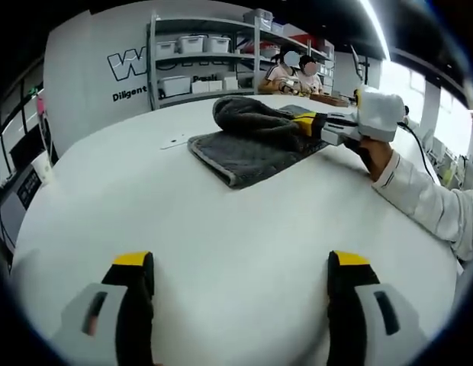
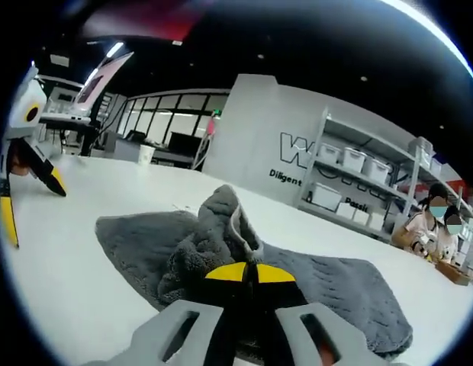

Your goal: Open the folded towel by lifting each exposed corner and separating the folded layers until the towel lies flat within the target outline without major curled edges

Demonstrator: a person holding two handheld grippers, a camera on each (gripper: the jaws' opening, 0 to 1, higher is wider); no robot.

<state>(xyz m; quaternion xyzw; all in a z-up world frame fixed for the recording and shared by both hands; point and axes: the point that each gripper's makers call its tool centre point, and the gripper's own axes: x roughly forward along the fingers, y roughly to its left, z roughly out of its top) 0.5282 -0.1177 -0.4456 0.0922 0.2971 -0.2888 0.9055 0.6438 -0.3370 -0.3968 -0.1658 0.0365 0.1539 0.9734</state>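
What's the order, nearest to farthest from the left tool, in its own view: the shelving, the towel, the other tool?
1. Grey towel, centre of the white table.
2. Right tool, just beyond on the right, pinching the towel.
3. Shelving, far back by the wall.

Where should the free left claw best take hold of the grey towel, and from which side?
Probably the near corner of the grey fluffy towel, approached from the left claw side. That corner lies flat and exposed on the white table, while the right claw holds the raised fold.
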